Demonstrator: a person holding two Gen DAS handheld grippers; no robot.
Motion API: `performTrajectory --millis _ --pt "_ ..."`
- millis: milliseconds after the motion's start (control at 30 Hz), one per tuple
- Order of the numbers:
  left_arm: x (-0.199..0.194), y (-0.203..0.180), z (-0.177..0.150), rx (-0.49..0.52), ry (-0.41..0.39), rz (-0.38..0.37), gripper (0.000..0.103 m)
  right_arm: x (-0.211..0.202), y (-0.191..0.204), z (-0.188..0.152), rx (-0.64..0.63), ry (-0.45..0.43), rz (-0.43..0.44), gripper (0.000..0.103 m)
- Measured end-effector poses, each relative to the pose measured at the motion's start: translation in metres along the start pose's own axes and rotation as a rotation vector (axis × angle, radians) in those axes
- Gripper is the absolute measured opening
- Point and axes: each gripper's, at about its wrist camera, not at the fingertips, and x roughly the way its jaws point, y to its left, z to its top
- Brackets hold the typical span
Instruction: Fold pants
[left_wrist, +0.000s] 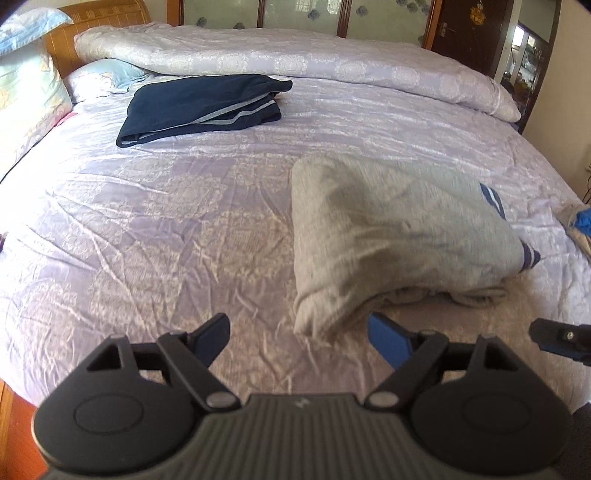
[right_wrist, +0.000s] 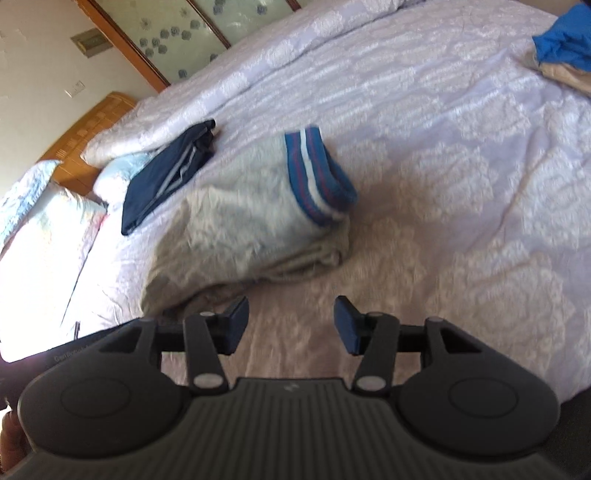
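Grey pants with a blue striped waistband lie folded into a bundle on the lilac bedspread. In the left wrist view my left gripper stands open just in front of the bundle's near corner, with nothing between its fingers. In the right wrist view my right gripper is open too, a little short of the grey pants, and holds nothing. One finger of the right gripper shows at the right edge of the left wrist view. A folded navy pair lies farther back.
A rolled lilac quilt runs along the far side of the bed. Pillows and a wooden headboard stand at the left. Blue and beige clothes lie at the bed's right edge.
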Motion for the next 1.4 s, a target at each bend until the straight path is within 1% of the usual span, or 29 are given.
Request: performTrajectory --millis 100,367,733,867,1000,1067,1167,1300,1367,1400 --pt "-0.004 -0.001 -0.006 0.001 -0.001 0.006 0.085 0.003 0.0 -0.004 0.012 0.027 0.004 0.054" --pt "-0.006 -0.004 -0.019 0.009 0.017 0.021 0.085 0.001 0.001 -0.012 0.021 0.035 0.007 0.056" --pt "-0.007 -0.011 -0.024 0.042 0.027 0.016 0.088 0.0 -0.004 -0.016 0.032 0.041 0.003 0.058" --pt "-0.008 0.002 -0.02 0.0 0.023 -0.012 0.091 0.001 -0.008 -0.015 0.049 0.039 0.0 0.059" --pt "-0.006 0.018 -0.02 -0.045 0.036 -0.021 0.092 0.004 -0.012 -0.016 0.074 0.051 -0.001 0.059" --pt "-0.006 0.026 -0.019 -0.068 0.039 -0.05 0.093 0.006 -0.013 -0.016 0.082 0.051 0.002 0.059" --pt "-0.01 0.041 -0.013 -0.124 0.027 -0.154 0.099 0.004 -0.018 -0.012 0.101 0.033 0.013 0.061" --pt "-0.009 0.055 0.001 -0.176 0.019 -0.233 0.1 0.001 -0.027 -0.005 0.134 0.002 0.024 0.065" --pt "-0.002 0.06 0.011 -0.189 0.036 -0.277 0.102 -0.001 -0.034 -0.001 0.159 -0.011 0.038 0.067" --pt "0.002 0.062 0.016 -0.193 0.052 -0.309 0.103 -0.003 -0.039 0.002 0.177 -0.019 0.051 0.071"
